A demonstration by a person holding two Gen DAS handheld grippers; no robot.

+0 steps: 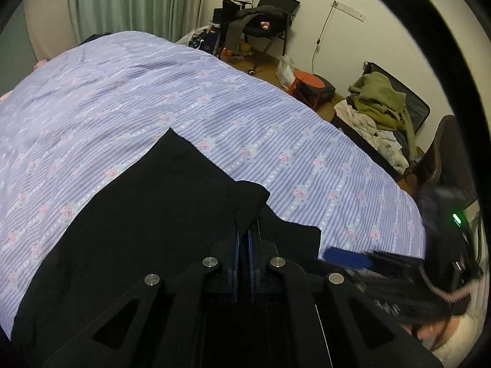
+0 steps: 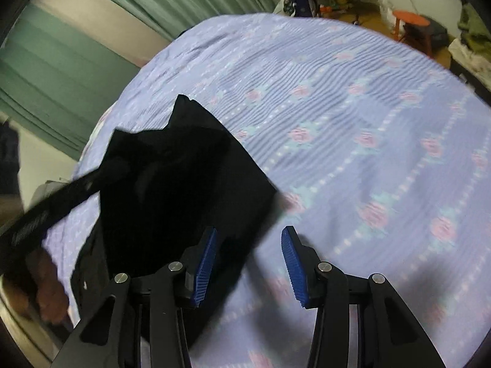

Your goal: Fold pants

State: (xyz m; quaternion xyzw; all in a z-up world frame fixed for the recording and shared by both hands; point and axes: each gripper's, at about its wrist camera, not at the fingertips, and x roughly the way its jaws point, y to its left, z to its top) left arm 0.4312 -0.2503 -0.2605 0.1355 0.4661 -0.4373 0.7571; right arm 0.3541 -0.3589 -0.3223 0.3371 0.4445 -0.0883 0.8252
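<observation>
Black pants (image 1: 147,214) lie on a bed with a lilac floral cover (image 1: 184,92). My left gripper (image 1: 244,230) is shut on a raised fold of the pants' edge. In the right wrist view the pants (image 2: 184,190) lie left of centre, partly folded over. My right gripper (image 2: 249,236) is open, its blue pads (image 2: 205,263) spread wide; the left pad is over the pants' right edge, the right one over bare cover. The left gripper's arm (image 2: 61,196) reaches in from the left and holds the far fold. The right gripper also shows blurred at the right in the left wrist view (image 1: 346,254).
Green curtains (image 1: 132,0) hang behind the bed. Right of the bed stand an orange stool (image 1: 310,82), a chair with dark clothes (image 1: 267,21) and an open suitcase heaped with clothes (image 1: 380,107). A brown chair (image 1: 451,159) stands near the bed's corner.
</observation>
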